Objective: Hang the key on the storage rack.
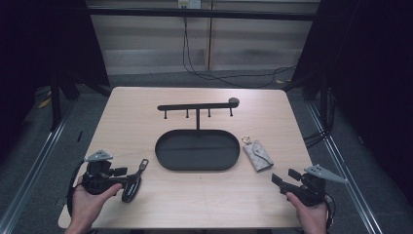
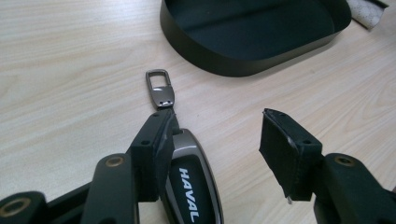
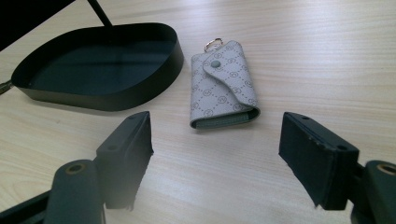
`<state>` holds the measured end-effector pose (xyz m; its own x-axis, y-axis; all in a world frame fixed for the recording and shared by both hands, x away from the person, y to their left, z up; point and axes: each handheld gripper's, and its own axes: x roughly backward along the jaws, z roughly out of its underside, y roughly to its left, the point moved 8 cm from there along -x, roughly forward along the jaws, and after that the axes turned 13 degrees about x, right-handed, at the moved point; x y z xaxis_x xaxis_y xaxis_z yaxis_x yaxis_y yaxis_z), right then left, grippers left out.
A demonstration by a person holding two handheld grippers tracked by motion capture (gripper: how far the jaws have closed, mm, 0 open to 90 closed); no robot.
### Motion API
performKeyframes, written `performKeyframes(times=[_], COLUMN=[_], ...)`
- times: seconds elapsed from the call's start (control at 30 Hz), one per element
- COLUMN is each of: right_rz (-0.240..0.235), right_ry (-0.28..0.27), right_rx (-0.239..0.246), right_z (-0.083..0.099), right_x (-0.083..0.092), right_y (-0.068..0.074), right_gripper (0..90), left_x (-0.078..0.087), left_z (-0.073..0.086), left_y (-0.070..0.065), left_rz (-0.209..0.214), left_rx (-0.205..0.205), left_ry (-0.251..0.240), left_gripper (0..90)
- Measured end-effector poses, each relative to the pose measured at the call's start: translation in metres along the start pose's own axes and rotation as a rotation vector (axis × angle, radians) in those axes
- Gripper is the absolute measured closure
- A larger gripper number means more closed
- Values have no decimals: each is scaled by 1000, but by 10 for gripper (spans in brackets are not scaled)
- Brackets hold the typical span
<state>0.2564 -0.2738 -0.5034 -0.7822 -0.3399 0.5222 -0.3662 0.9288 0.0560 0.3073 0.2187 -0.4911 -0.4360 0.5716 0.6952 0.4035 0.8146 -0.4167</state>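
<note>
The car key fob [image 2: 194, 186], a glossy black oval with a silvery rim, white HAVAL lettering and a metal clip loop [image 2: 159, 87] at its tip, lies flat on the pale wood-grain table [image 1: 146, 105], just off the left end of the oval tray [image 1: 197, 149]. The left gripper [image 2: 219, 140] straddles it with jaws spread: one matte black pad sits against the fob's side, the other stands clear of it. The tray is dark, smooth metal with a low upright wall; a thin post rises from its far rim to a hook bar [image 1: 197, 106]. Off the tray's right end lies a grey patterned key pouch [image 3: 224, 86] with a snap flap and a small ring. The right gripper [image 3: 215, 140] rests short of the pouch, jaws apart and holding nothing.
</note>
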Motion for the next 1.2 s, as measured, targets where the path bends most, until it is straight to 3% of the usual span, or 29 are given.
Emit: performKeyframes(times=[0.33,0.5,0.63,0.7,0.73,1.0,1.2], right_rz=[-9,-11,-13,-14,-16,-24,-28], right_ry=[6,7,7,7,7,20,23], right_rx=[6,6,6,6,6,13,14], right_z=[1,1,1,1,1,2,2], right_x=[-1,-1,-1,-1,-1,-2,-3], right_y=[1,1,1,1,1,2,3], right_gripper=[252,252,252,251,252,251,251], left_x=[-3,-8,-14,-15,-17,-27,-30], left_z=[-15,-20,-25,-28,-30,-43,-41], left_y=[0,-1,-3,-4,-1,4,7], left_rz=[-28,-61,-94,-89,-115,-126,-136], left_rx=[3,-17,-64,-80,-84,-56,-54], left_ry=[37,77,112,115,119,152,194], left_gripper=[427,445,461,472,474,440,440])
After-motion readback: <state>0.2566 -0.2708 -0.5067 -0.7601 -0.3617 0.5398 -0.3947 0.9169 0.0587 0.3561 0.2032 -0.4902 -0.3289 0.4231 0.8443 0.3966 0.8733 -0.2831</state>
